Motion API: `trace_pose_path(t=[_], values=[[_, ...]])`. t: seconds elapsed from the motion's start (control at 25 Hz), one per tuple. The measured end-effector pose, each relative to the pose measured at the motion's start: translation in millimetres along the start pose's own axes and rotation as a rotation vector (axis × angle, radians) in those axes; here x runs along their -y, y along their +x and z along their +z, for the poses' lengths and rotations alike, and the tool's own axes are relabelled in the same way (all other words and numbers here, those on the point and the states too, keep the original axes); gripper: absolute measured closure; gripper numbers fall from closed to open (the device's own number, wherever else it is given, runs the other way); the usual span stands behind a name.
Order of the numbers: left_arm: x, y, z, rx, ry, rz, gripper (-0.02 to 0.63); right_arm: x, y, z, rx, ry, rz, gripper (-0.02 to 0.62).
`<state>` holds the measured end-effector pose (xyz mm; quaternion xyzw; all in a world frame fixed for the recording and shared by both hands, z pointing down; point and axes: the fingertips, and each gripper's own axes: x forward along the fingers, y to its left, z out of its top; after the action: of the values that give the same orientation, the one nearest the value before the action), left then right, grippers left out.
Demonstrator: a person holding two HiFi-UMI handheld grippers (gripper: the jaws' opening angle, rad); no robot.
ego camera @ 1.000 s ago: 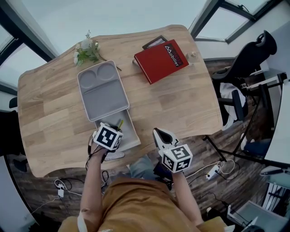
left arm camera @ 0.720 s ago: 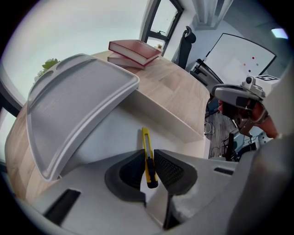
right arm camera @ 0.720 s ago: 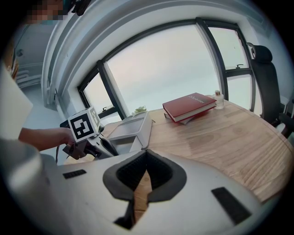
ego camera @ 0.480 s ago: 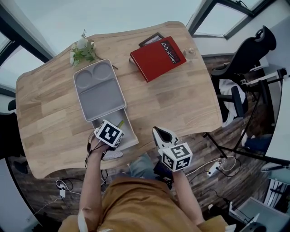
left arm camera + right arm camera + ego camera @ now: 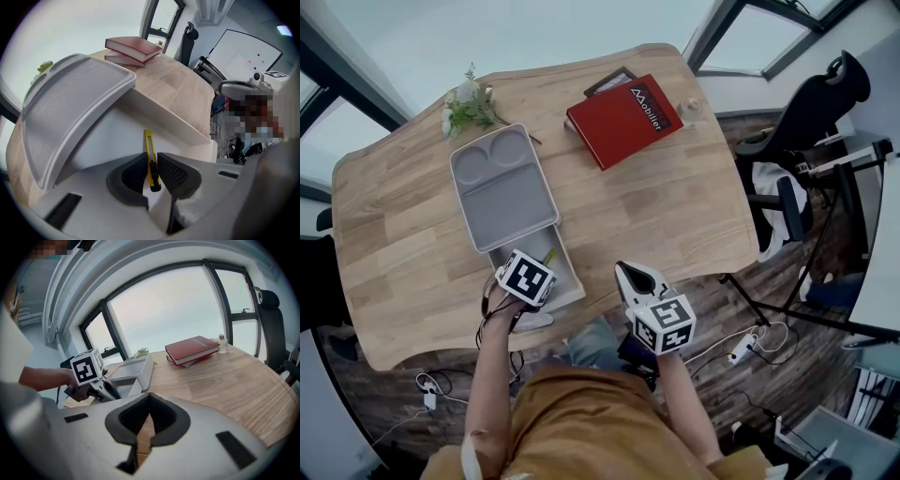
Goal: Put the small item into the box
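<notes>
Left gripper pinches a yellow utility knife over the open box

The left gripper (image 5: pixel 151 161) has its jaws drawn in to a narrow gap, both pads pressed on the yellow utility knife (image 5: pixel 149 157), whose far end points out over the white box (image 5: pixel 165 121) at the table's (image 5: pixel 675 216) near edge, beside the raised grey lid (image 5: pixel 70 105); whether the knife touches the box floor cannot be told. To the right, the right gripper (image 5: pixel 149 397) is empty, its jaw tips meeting.
</notes>
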<state>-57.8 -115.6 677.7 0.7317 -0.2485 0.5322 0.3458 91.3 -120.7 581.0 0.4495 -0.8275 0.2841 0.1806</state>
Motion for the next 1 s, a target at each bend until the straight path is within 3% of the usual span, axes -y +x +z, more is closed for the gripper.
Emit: trace_pose_path(t=[0.48,0.76,1.0], values=[[-7.5,-12.1,11.4,0.083,-0.014,0.014,0.508,0.7,-5.1,13.6,0.033,0.013,-0.008,0.591],[-7.6,-31.1,13.8,0.191,-0.075,-0.009,0.514,-8.0,-9.0,21.1,0.052,0.004,0.003,0.591],[-6.8,-49.3,14.6,0.342,-0.154,-0.041,0.576,-22.7,-9.2,34.9,0.08,-0.026,0.024,0.591]])
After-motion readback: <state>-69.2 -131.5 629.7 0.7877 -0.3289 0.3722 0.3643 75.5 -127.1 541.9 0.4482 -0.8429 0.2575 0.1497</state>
